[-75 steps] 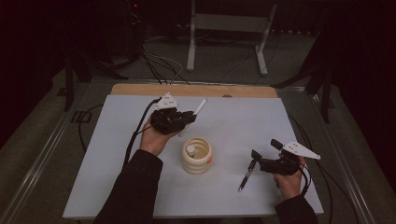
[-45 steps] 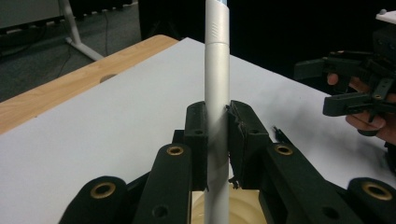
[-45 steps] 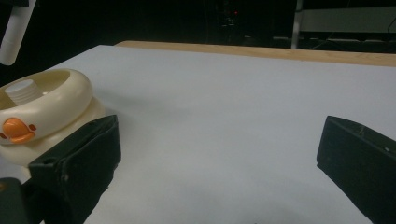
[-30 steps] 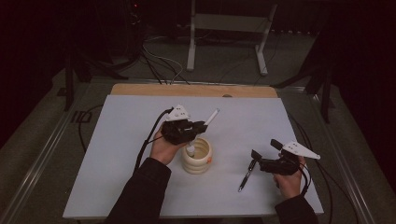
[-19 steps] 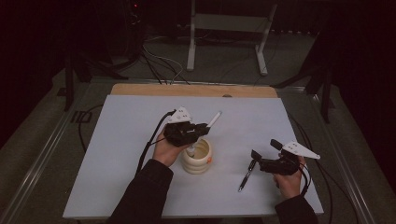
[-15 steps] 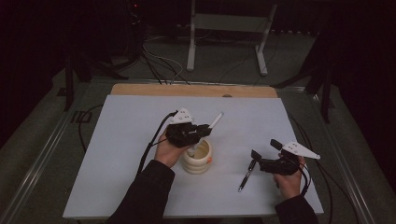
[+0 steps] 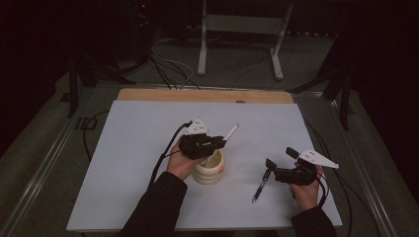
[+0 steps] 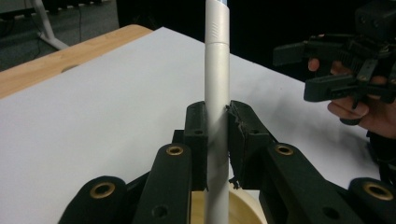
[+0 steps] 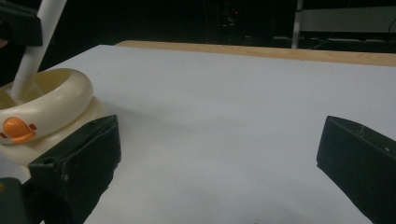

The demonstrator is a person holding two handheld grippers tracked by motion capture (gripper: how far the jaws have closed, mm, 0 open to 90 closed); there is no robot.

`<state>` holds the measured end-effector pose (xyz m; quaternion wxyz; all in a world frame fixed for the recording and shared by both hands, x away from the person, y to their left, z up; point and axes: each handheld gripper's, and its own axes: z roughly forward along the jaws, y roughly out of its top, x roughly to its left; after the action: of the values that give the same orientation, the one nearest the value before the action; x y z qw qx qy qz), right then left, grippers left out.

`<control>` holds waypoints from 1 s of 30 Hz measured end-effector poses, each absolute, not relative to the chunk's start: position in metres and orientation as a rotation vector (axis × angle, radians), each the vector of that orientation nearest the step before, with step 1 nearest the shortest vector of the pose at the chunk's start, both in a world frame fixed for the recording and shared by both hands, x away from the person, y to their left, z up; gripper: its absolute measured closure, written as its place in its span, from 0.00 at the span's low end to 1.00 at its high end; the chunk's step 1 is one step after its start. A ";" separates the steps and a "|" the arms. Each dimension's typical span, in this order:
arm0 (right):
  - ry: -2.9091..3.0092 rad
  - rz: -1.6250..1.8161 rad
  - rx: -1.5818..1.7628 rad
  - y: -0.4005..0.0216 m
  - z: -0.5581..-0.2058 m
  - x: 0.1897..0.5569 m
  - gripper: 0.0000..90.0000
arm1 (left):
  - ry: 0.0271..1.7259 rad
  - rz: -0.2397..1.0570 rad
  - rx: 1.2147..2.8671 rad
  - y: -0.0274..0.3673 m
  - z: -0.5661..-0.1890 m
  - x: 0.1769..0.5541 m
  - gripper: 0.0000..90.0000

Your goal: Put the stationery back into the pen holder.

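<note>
White pen (image 8: 217, 84): clamped in left gripper (image 7: 217, 143), carried from the table's far side to above the cream holder (image 7: 208, 170), tip now inside the rim; release likely next. Right gripper (image 7: 276, 165): jaws open, resting beside black pen (image 7: 260, 185)

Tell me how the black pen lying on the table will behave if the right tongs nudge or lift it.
The black pen looks like a slim round barrel lying flat on the smooth white table, so a sideways nudge would probably roll it. It seems stiff and light, so it should lift easily. A grip far from its middle might let it tilt. The open right tongs sit just beside it.
</note>
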<state>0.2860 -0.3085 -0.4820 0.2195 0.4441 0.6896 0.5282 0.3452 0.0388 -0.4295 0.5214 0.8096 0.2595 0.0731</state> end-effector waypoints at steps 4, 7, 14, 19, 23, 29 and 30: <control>1.908 1.462 1.228 -0.308 -0.482 0.286 0.00 | 0.625 0.179 1.956 0.038 -0.434 0.345 0.88; 1.907 1.462 1.228 -0.308 -0.482 0.286 0.00 | 0.627 0.180 1.959 0.038 -0.437 0.345 0.88; 1.908 1.462 1.227 -0.308 -0.482 0.286 0.00 | 0.632 0.177 1.965 0.040 -0.441 0.344 0.88; 1.909 1.462 1.227 -0.308 -0.482 0.286 0.00 | 0.641 0.181 1.960 0.042 -0.443 0.343 0.88; 1.909 1.462 1.227 -0.308 -0.482 0.286 0.00 | 0.644 0.181 1.960 0.043 -0.445 0.342 0.88; 1.911 1.461 1.225 -0.308 -0.482 0.286 0.00 | 0.644 0.181 1.967 0.044 -0.446 0.341 0.88; 1.912 1.461 1.224 -0.308 -0.482 0.286 0.00 | 0.644 0.180 1.966 0.044 -0.446 0.341 0.88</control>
<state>0.2862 -0.3080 -0.4823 0.2190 0.4424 0.6910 0.5281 0.3406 0.0437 -0.4461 0.5076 0.8157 0.2671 0.0749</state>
